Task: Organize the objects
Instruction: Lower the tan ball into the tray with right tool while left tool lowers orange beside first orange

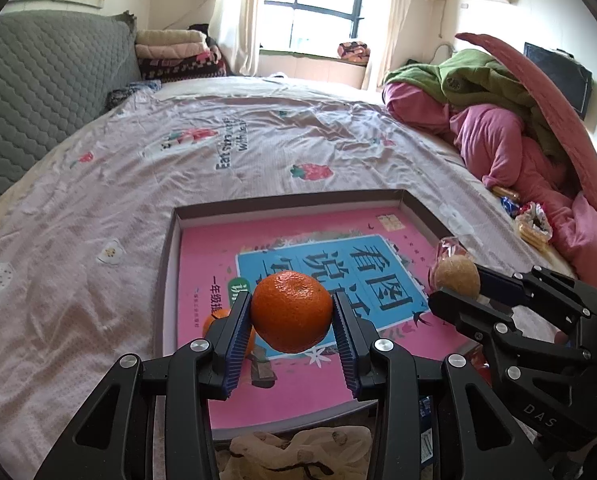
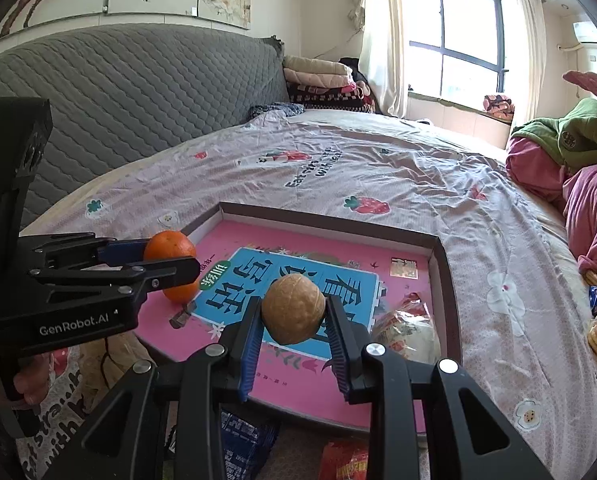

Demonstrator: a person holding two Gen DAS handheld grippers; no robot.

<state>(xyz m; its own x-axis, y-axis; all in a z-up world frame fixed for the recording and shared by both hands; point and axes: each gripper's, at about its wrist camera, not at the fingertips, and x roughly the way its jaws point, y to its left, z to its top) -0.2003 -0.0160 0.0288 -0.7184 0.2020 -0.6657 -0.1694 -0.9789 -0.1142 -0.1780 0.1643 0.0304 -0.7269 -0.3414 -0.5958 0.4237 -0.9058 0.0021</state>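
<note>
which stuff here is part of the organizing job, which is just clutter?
In the job: orange in left gripper, walnut in right gripper, box, second orange, snack bag.

Lying about: folded blankets, pink quilt.

"GenRobot.AI" on left claw [image 2: 170,266], "DAS" perhaps on right claw [image 1: 454,292]

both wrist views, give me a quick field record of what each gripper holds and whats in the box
left gripper: shut on orange, held above the box
right gripper: shut on walnut, held above the box
box: shallow, open, on the bed sheet
box contents: pink book lying flat, second orange, wrapped snack at the right wall
</note>
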